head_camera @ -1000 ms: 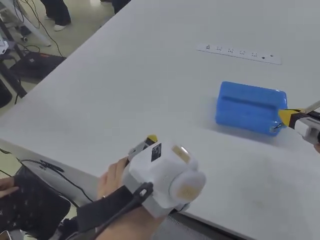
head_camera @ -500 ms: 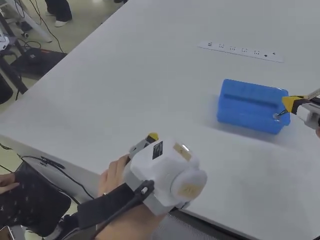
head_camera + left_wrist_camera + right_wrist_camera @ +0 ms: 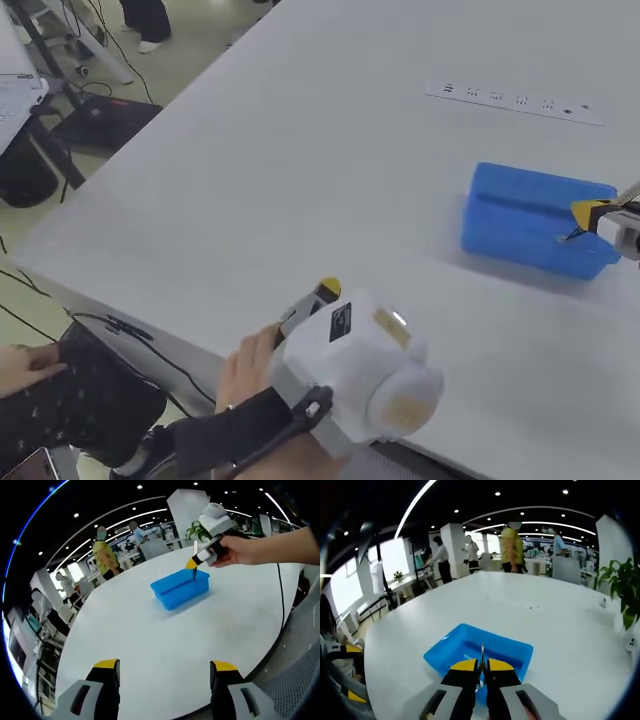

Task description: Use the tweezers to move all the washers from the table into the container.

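Tweezers [image 3: 482, 654] are clamped between the closed jaws of the right gripper [image 3: 481, 667], with their tip over the blue container [image 3: 470, 647], just inside its near wall. The tip is too small to show whether it holds a washer, and I can make out no washers on the table [image 3: 300, 150]. The left gripper [image 3: 162, 669] hovers at the table edge, jaws wide apart and empty. This looks like the drop-off step. The next move calls for easing the squeeze so anything held falls inside.

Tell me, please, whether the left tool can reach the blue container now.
Probably yes: bare table lies between the left tool and the blue container, though tweezers in the right tool hang over it.
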{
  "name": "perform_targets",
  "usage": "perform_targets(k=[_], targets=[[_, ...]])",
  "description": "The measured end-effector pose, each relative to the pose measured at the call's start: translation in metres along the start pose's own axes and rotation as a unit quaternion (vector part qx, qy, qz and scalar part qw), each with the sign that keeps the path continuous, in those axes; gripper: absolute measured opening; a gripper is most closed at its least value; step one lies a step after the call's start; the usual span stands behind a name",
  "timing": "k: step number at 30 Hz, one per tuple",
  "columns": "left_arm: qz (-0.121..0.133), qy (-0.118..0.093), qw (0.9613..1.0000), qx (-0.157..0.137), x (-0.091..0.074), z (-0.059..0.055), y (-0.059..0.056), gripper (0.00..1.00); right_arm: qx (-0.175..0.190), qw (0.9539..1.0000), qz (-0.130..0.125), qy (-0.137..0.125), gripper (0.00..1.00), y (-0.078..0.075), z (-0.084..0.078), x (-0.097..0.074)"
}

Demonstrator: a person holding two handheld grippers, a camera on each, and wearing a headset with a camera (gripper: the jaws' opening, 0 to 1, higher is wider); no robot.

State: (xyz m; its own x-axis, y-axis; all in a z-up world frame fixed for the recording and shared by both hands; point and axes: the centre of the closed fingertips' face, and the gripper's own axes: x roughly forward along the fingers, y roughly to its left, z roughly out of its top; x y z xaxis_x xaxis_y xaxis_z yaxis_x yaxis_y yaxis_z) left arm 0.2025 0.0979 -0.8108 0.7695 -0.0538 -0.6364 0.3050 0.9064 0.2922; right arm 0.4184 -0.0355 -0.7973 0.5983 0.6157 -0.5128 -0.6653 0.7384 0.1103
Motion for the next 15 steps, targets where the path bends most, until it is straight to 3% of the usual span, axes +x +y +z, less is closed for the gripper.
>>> perform_targets(k=[15], targets=[[0.009,0.008,0.9999,-0.010,0.001,-0.003,0.004,0.74,-0.006,0.9995,0.004,0.031,0.02,0.002,-0.015,0.011]])
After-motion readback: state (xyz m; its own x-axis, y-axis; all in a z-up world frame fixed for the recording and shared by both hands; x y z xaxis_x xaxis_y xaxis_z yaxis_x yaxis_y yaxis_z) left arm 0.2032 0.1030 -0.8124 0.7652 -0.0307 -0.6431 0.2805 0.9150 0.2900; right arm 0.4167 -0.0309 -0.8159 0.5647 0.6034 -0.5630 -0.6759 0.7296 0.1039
